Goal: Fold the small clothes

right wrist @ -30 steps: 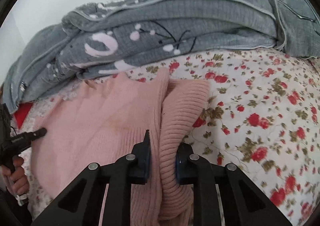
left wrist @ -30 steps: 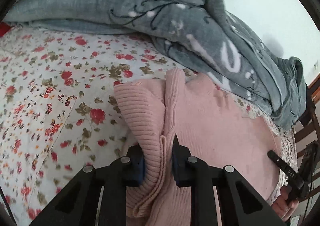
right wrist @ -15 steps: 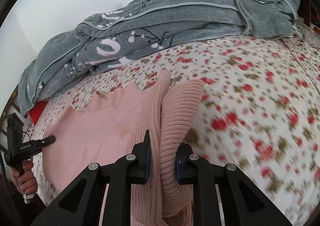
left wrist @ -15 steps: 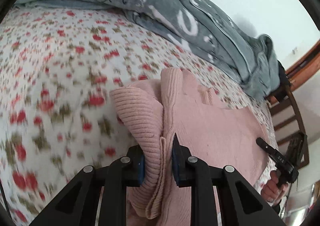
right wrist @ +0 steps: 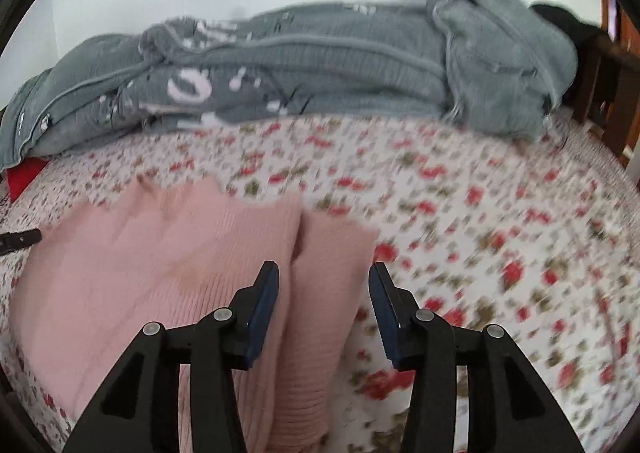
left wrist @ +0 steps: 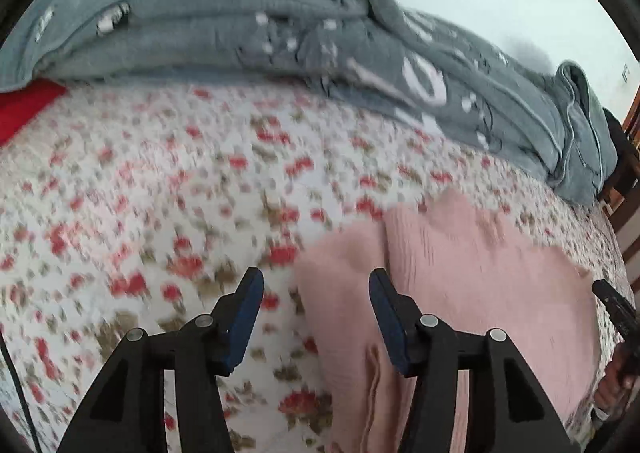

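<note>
A pink knitted garment (left wrist: 460, 293) lies flat on the floral bedsheet (left wrist: 160, 193), its ribbed sleeve folded along one side. In the left wrist view my left gripper (left wrist: 316, 289) is open, its jaws spread over the garment's left edge and holding nothing. In the right wrist view the garment (right wrist: 160, 273) lies at lower left. My right gripper (right wrist: 324, 285) is open over the ribbed sleeve (right wrist: 328, 293) at the garment's right edge. Each gripper's tip shows at the edge of the other's view: the right gripper (left wrist: 612, 305) and the left gripper (right wrist: 20, 239).
A crumpled grey blanket (left wrist: 320, 53) with white markings lies along the back of the bed, also in the right wrist view (right wrist: 320, 65). A red item (left wrist: 24, 109) sits at the far left. Dark wooden bed frame (right wrist: 608, 85) stands at the right. Both views are motion-blurred.
Both grippers have opened and let go of the pink garment, which now lies on the sheet. Both have pulled back and the views have swung.
</note>
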Motion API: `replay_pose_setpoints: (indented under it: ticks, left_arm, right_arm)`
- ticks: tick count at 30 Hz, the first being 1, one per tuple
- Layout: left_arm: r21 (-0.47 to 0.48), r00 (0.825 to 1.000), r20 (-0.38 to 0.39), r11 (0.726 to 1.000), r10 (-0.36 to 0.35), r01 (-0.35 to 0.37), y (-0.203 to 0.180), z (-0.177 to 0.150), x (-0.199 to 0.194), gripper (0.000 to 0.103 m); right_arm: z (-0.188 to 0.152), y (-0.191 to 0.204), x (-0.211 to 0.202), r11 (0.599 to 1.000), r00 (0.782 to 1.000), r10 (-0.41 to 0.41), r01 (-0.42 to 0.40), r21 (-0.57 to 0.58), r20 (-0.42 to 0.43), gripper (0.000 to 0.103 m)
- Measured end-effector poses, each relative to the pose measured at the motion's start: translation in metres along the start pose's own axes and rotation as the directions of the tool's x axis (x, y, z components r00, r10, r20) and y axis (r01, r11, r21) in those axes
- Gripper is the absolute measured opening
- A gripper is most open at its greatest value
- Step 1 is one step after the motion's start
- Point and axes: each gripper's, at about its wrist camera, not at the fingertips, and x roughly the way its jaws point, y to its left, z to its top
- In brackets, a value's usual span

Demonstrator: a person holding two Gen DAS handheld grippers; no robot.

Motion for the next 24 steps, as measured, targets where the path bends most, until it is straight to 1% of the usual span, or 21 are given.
replay_pose_setpoints:
  ticks: [2,3,5,7,8,9,10,11,12,13,14,16,17,18,20,21,22,23,24]
  left_arm:
    - [0.007,0.998,-0.006,0.998,-0.070,0.070,-0.007,0.011,0.000,0.053]
    - [0.012,0.995,-0.013,0.995,-0.102,0.102,-0.013,0.017,0.003,0.053]
    - [0.040,0.990,-0.026,0.989,-0.139,0.140,-0.028,0.023,0.010,0.053]
    - [0.090,0.988,-0.066,0.985,-0.141,0.147,-0.047,0.027,0.025,0.053]
    - [0.098,0.988,-0.084,0.985,-0.132,0.140,-0.053,0.027,0.034,0.053]
    - [0.095,0.988,-0.113,0.988,-0.110,0.121,-0.056,0.029,0.048,0.051]
    - [0.091,0.987,-0.132,0.991,-0.087,0.099,-0.057,0.029,0.057,0.036]
    - [0.090,0.986,-0.156,0.993,-0.056,0.071,-0.056,0.029,0.067,0.022]
    - [0.091,0.984,-0.174,0.994,-0.042,0.059,-0.055,0.027,0.075,0.007]
    - [0.087,0.984,-0.173,0.994,-0.046,0.062,-0.054,0.026,0.077,0.007]
    - [0.074,0.986,-0.154,0.995,-0.057,0.069,-0.049,0.026,0.077,0.007]
    - [0.050,0.993,-0.095,0.995,-0.076,0.081,-0.038,0.026,0.070,0.007]
    - [0.046,0.993,-0.088,0.995,-0.080,0.084,-0.036,0.025,0.070,0.007]
    - [0.045,0.993,-0.096,0.996,-0.074,0.079,-0.034,0.024,0.073,0.007]
    - [0.059,0.990,-0.134,0.997,-0.038,0.046,-0.035,0.020,0.083,0.007]
    - [0.070,0.990,-0.138,0.997,-0.027,0.037,-0.036,0.018,0.083,0.010]
    - [0.075,0.991,-0.135,0.997,-0.026,0.036,-0.037,0.018,0.079,0.010]
    - [0.075,0.991,-0.129,0.996,-0.037,0.047,-0.036,0.016,0.070,0.010]
    - [0.069,0.991,-0.125,0.996,-0.051,0.060,-0.034,0.015,0.064,0.017]
  right_arm:
    - [0.013,0.003,0.000,0.999,0.999,0.044,-0.044,0.004,0.013,0.045]
    - [0.019,0.007,0.004,0.998,0.998,0.065,-0.065,0.007,0.004,0.045]
    - [0.028,0.016,0.020,0.995,0.994,0.100,-0.100,0.001,-0.039,0.045]
    - [0.032,0.024,0.041,0.997,0.993,0.080,-0.081,-0.010,-0.083,0.045]
    - [0.032,0.026,0.056,0.998,0.991,0.066,-0.067,-0.009,-0.119,0.045]
    - [0.031,0.027,0.071,0.998,0.983,0.070,-0.070,0.005,-0.168,0.042]
    - [0.030,0.026,0.084,0.996,0.973,0.086,-0.082,0.026,-0.216,0.038]
    - [0.028,0.024,0.091,0.994,0.965,0.105,-0.097,0.043,-0.242,0.018]
    - [0.027,0.022,0.094,0.991,0.961,0.130,-0.120,0.054,-0.246,0.007]
    - [0.027,0.022,0.091,0.991,0.965,0.133,-0.124,0.053,-0.227,0.006]
    - [0.030,0.020,0.084,0.991,0.974,0.129,-0.122,0.048,-0.184,0.006]
    - [0.033,0.018,0.072,0.990,0.983,0.140,-0.134,0.051,-0.119,0.005]
    - [0.033,0.019,0.070,0.990,0.985,0.135,-0.131,0.045,-0.108,0.005]
    - [0.033,0.022,0.075,0.993,0.985,0.117,-0.114,0.030,-0.130,0.005]
    - [0.027,0.030,0.093,0.997,0.974,0.073,-0.076,-0.006,-0.213,0.006]
    - [0.026,0.030,0.097,0.998,0.972,0.061,-0.066,-0.013,-0.226,0.006]
    - [0.027,0.029,0.092,0.998,0.974,0.051,-0.055,-0.011,-0.218,0.006]
    - [0.029,0.026,0.082,0.999,0.979,0.041,-0.040,0.008,-0.199,0.010]
    - [0.029,0.021,0.069,0.999,0.985,0.033,-0.027,0.035,-0.172,0.011]
